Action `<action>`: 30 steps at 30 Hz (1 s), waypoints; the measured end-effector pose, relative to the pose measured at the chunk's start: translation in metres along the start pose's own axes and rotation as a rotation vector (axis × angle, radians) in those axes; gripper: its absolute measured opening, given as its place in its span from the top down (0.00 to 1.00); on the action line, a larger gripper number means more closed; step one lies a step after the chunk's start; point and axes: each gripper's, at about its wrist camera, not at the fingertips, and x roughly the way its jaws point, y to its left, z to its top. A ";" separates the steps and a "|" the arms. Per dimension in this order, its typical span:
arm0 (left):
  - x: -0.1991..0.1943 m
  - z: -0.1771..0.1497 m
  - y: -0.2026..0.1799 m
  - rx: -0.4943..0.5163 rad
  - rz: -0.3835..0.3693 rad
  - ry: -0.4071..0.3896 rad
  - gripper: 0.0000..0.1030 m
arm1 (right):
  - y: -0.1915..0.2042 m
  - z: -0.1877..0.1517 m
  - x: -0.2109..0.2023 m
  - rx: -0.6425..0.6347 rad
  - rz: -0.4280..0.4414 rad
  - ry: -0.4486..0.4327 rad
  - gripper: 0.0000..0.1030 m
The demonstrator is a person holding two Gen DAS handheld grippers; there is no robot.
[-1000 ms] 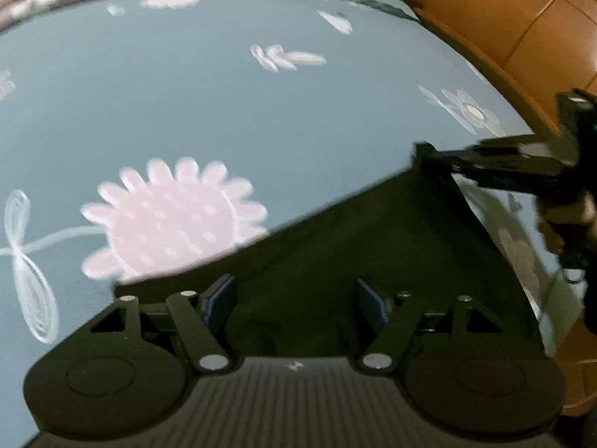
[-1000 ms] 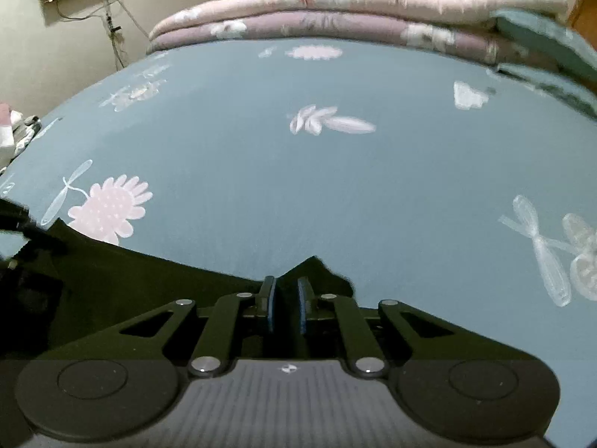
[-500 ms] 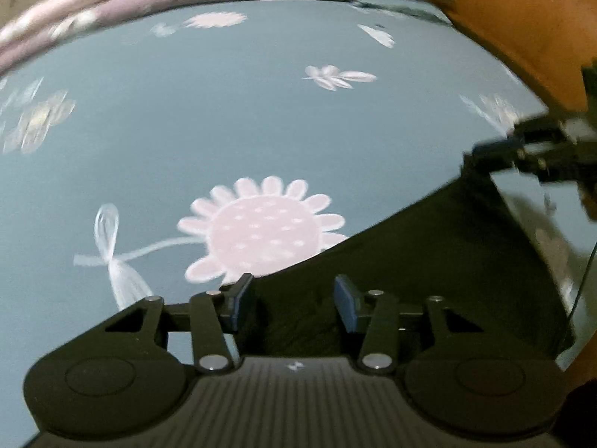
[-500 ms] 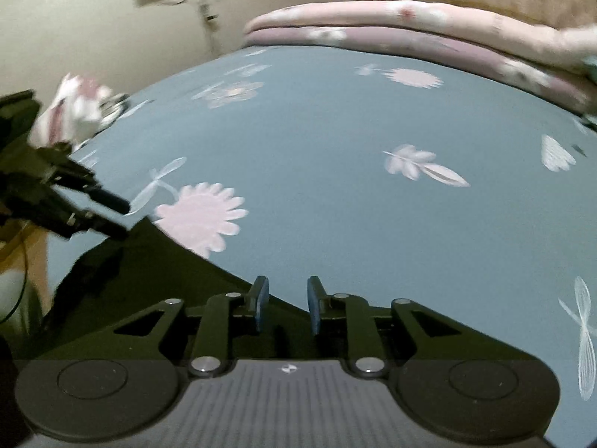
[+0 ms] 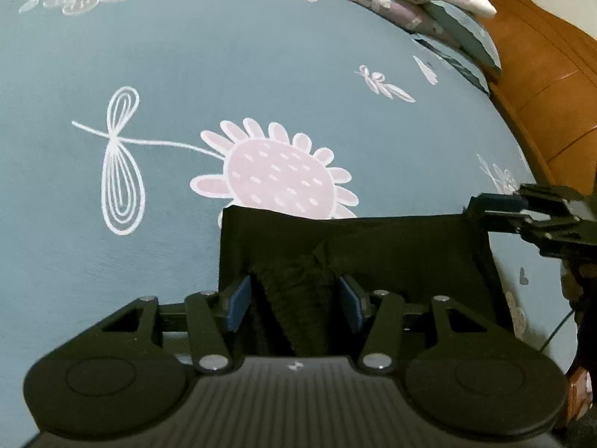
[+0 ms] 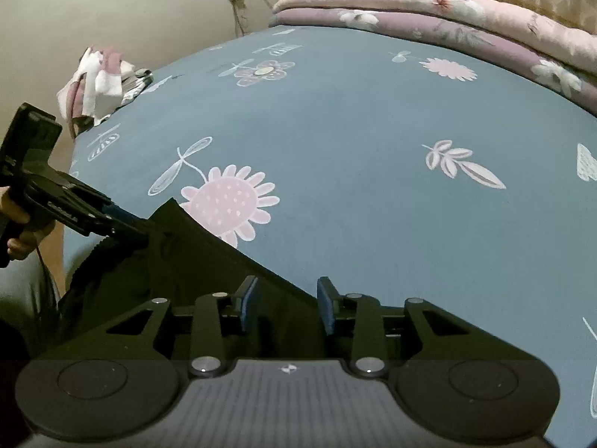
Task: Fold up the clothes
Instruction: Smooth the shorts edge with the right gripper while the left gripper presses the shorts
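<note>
Both jaws are opening — the left gripper (image 5: 294, 300) and right gripper (image 6: 286, 304) straddle the black garment (image 5: 373, 239) unclamped, so its fold may slump on the bedsheet (image 5: 261, 56).

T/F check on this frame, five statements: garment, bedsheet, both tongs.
1. The garment is black. True.
2. It lies on a plain white sheet. False: the bedsheet is grey-blue with printed flowers.
3. The left tongs have fabric between their pads. True: a bunched fold sits there while the jaws are opening.
4. The right tongs are clamped shut on the garment. False: the pads stand apart and are opening, with the garment edge between them.
5. Folded quilts are stacked at the far end of the bed. True.
</note>
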 end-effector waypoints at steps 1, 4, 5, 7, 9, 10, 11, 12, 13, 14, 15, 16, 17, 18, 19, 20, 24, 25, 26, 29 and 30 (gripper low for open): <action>0.001 0.000 -0.001 0.006 -0.003 -0.001 0.50 | -0.001 -0.001 -0.002 0.008 -0.003 -0.001 0.62; -0.002 -0.002 -0.004 0.034 0.004 -0.010 0.61 | -0.003 -0.006 -0.007 0.034 -0.021 -0.003 0.62; -0.005 -0.001 -0.008 0.057 0.012 -0.020 0.64 | -0.004 -0.007 -0.009 0.043 -0.027 -0.006 0.62; -0.012 0.000 -0.016 0.103 0.027 -0.040 0.66 | -0.007 -0.008 -0.013 0.058 -0.037 -0.015 0.62; -0.018 0.006 -0.020 0.135 0.028 -0.061 0.67 | -0.009 -0.008 -0.016 0.070 -0.044 -0.027 0.62; -0.018 0.009 -0.019 0.138 0.029 -0.063 0.67 | -0.010 -0.007 -0.017 0.074 -0.045 -0.033 0.62; -0.018 0.012 -0.019 0.141 0.030 -0.064 0.67 | -0.011 -0.006 -0.017 0.078 -0.046 -0.038 0.62; -0.017 0.014 -0.018 0.144 0.031 -0.064 0.67 | -0.012 -0.006 -0.017 0.083 -0.046 -0.041 0.62; -0.014 0.014 -0.014 0.140 0.032 -0.056 0.67 | -0.013 -0.006 -0.017 0.088 -0.046 -0.044 0.62; -0.009 0.013 -0.009 0.120 0.028 -0.041 0.66 | -0.014 -0.005 -0.016 0.093 -0.046 -0.047 0.62; -0.006 0.013 -0.004 0.097 0.023 -0.028 0.66 | -0.014 -0.006 -0.014 0.103 -0.039 -0.039 0.62; -0.005 0.012 0.000 0.067 0.013 -0.024 0.64 | -0.014 -0.007 -0.012 0.107 -0.037 -0.029 0.62; -0.006 0.010 0.001 0.053 0.006 -0.024 0.62 | -0.012 -0.008 -0.010 0.101 -0.031 -0.017 0.62; -0.010 0.009 0.001 0.049 0.007 -0.022 0.62 | -0.009 -0.009 -0.008 0.094 -0.026 -0.005 0.62; -0.015 0.007 -0.001 0.057 0.015 -0.026 0.60 | -0.007 -0.010 -0.008 0.088 -0.021 0.000 0.62; -0.023 0.006 -0.004 0.071 0.025 -0.034 0.60 | -0.005 -0.011 -0.007 0.086 -0.012 0.007 0.62; -0.050 0.010 -0.031 0.204 0.052 -0.087 0.62 | 0.002 -0.008 0.009 0.079 0.017 0.033 0.63; -0.053 0.011 -0.037 0.233 0.045 -0.097 0.61 | 0.004 -0.008 0.018 0.065 0.000 0.047 0.63; -0.051 0.012 -0.042 0.239 0.016 -0.094 0.60 | 0.006 -0.008 0.026 0.050 -0.017 0.062 0.63; -0.031 0.006 -0.049 0.241 -0.055 -0.024 0.59 | 0.009 -0.010 0.049 0.023 -0.065 0.099 0.63; -0.023 0.004 -0.051 0.241 -0.076 0.005 0.59 | 0.008 -0.011 0.053 0.029 -0.071 0.097 0.63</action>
